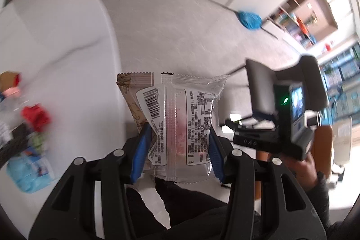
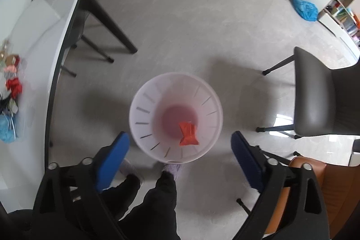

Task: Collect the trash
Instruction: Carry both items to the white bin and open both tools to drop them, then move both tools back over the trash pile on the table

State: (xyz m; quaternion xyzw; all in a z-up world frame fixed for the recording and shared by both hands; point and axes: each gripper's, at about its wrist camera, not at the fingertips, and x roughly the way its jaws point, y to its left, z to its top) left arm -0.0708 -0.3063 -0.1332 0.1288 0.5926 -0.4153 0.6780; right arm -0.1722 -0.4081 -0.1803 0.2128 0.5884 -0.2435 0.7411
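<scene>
My left gripper (image 1: 177, 150) is shut on two snack wrappers: a clear plastic packet (image 1: 191, 118) with printed labels and a brown packet (image 1: 135, 91) behind it. Both stand up between the blue pads (image 1: 140, 152) above the floor, beside the white table (image 1: 56, 37). My right gripper (image 2: 180, 156) points down over a white waste bin (image 2: 175, 118) on the floor; its blue pads (image 2: 112, 161) stand wide apart with nothing between them. A red wrapper (image 2: 188, 134) lies inside the bin. More trash (image 1: 36, 118) lies on the table, seen blurred at the left. The right gripper's body (image 1: 288, 118) shows in the left wrist view.
The table's edge (image 2: 67, 21) and dark legs (image 2: 108, 24) are left of the bin. A grey chair (image 2: 326, 105) and an orange-brown chair (image 2: 315, 190) stand at the right. A blue bag (image 2: 303, 9) lies on the floor far back. The person's dark legs (image 2: 157, 199) are below the bin.
</scene>
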